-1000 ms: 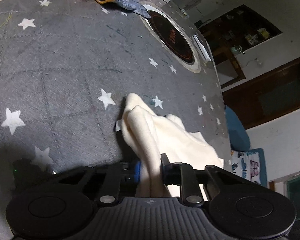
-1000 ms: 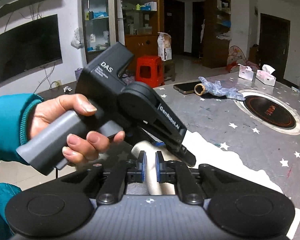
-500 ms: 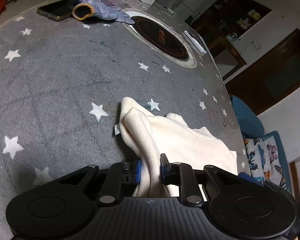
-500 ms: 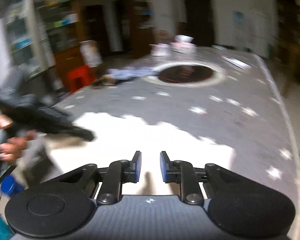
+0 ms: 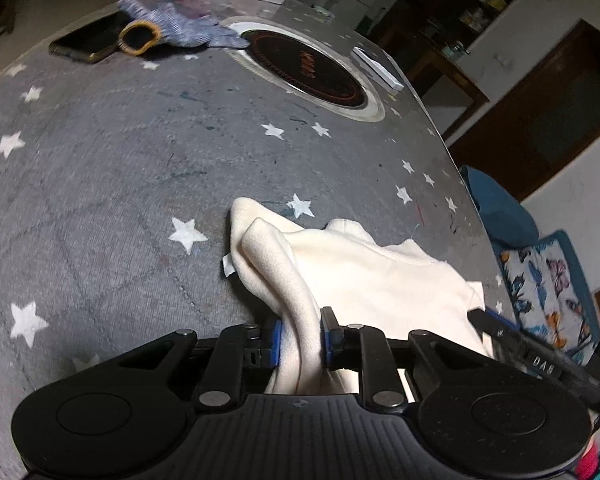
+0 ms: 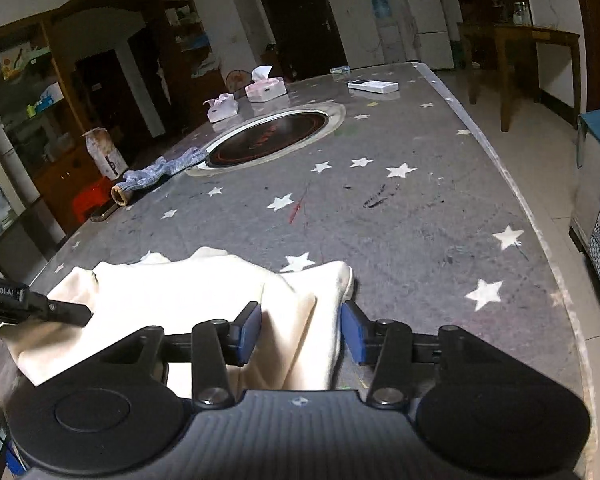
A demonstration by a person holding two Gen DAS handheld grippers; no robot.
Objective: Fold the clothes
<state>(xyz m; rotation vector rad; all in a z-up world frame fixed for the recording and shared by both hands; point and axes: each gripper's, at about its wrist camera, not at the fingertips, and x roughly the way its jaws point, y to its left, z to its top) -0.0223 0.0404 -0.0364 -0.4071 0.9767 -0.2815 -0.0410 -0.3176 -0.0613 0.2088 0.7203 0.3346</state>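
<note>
left wrist view: the left gripper pinches a raised fold of the cream fleece garment, which lies at the six o'clock edge of the grey star-printed tabletop.

right wrist view: the right gripper is opening, its blue fingers straddling a garment fold without pressing it; a blue knitted glove lies at ten o'clock.

soft matt cream fleece garment, felt-like grey table cover, glossy black cooktop
</note>
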